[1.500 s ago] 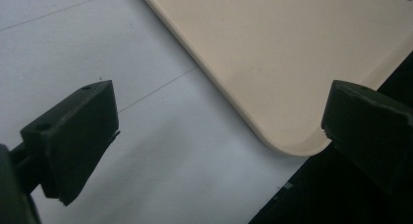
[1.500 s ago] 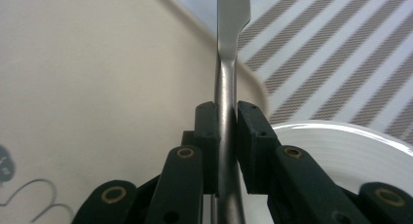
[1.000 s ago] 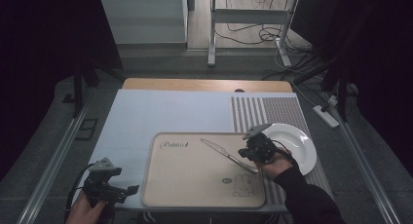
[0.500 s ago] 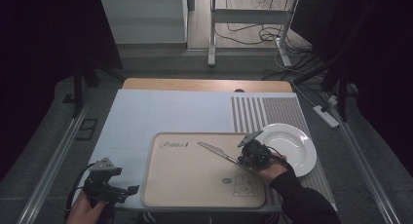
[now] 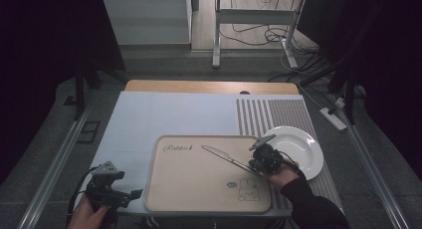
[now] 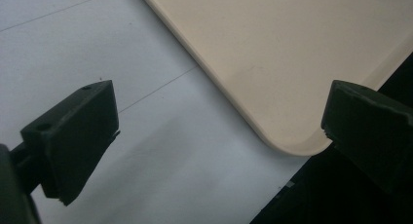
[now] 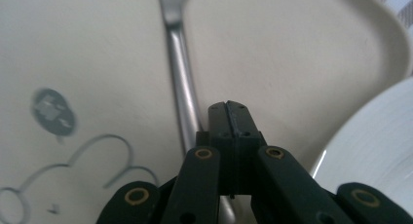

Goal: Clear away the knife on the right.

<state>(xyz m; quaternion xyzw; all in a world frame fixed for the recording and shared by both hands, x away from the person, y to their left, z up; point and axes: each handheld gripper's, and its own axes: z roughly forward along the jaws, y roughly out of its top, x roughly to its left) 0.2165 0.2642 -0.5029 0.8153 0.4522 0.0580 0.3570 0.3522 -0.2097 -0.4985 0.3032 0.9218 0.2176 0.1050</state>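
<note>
The right gripper (image 5: 260, 160) is found at the right edge of the tray (image 5: 199, 199), its jaws pressed together on the handle of a table knife (image 5: 226, 157). From the grip the knife runs forward and to the left, its blade tip well out over the tray surface. Compared with a second ago, the gripper and knife are seen lower and nearer the tray's front, away from the plate (image 5: 303, 139) that lies just to the gripper's right. Half a second ago the blade pointed to nearly the same spot, so the travel appears to be slowing. This is judged to mean the knife is being laid down on the tray, with release not yet made.

The left gripper (image 5: 107, 191) is held off the tray's near left corner, unchanged in position, its jaws wide apart and empty.

The right gripper view (image 7: 229, 118) shows the jaw tips closed tight, with the knife handle (image 7: 181, 78) passing along their left side; whether it is touching the tray cannot be told. The rabbit drawing (image 7: 73, 175) is seen just left of the tool. The left gripper view shows the rounded tray corner (image 6: 292, 141) between the spread jaws, with the pale mat (image 6: 146, 160) beneath, a closeness not evident from the high view.
</note>
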